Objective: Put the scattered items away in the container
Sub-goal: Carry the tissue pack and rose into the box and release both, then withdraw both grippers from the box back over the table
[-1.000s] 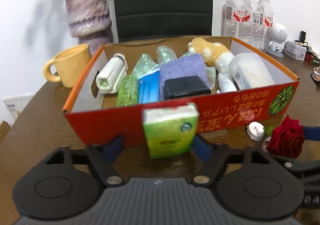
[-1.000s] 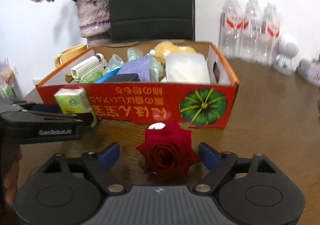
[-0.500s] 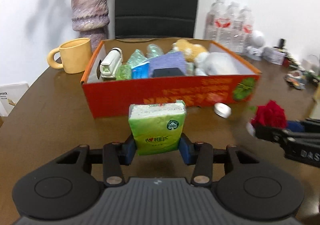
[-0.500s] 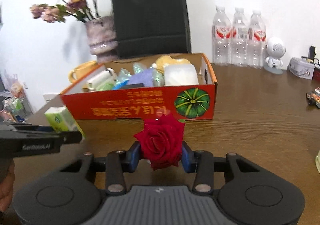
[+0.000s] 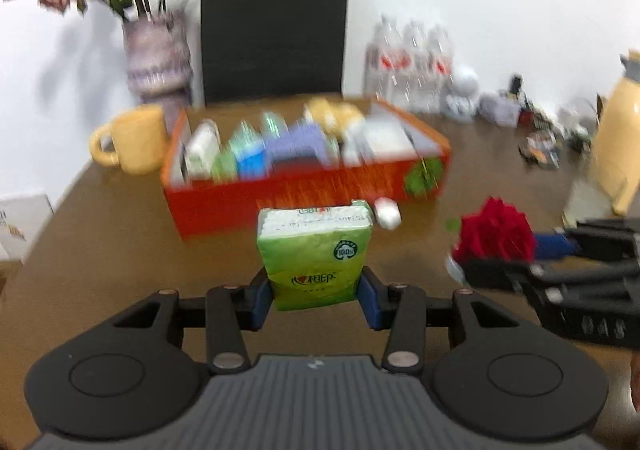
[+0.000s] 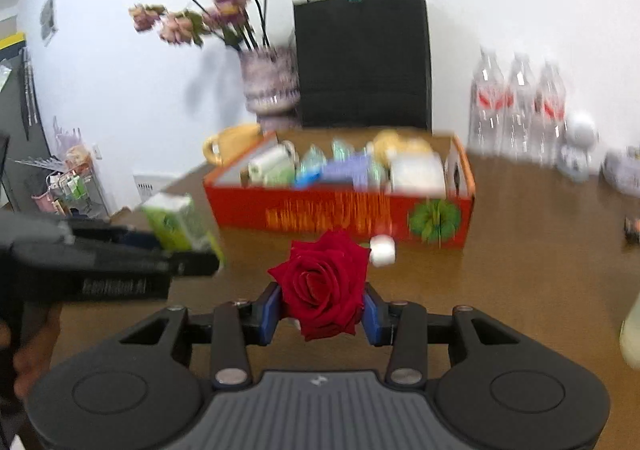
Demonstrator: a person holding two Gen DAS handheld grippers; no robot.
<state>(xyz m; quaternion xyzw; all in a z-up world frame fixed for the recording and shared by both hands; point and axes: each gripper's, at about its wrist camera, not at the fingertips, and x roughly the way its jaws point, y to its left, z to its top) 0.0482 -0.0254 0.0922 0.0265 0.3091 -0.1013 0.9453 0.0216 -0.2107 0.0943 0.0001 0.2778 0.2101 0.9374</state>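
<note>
— What did the left gripper [image 5: 315, 292] have?
— Its fingers [image 5: 260, 300] were clamped on the green tissue pack [image 5: 314, 256], held above the surface [image 5: 100, 250], short of the orange box [image 5: 296, 190].
— And the right gripper [image 6: 320, 310]?
— Closed on the red rose [image 6: 322, 282], also before the box; a small white cap [image 6: 382, 250] lay beside it.

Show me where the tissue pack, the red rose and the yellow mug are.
tissue pack [image 5: 314, 264], left wrist view, green front face.
red rose [image 6: 322, 284], right wrist view, centre of the bloom.
yellow mug [image 5: 140, 140], left wrist view, side wall.
</note>
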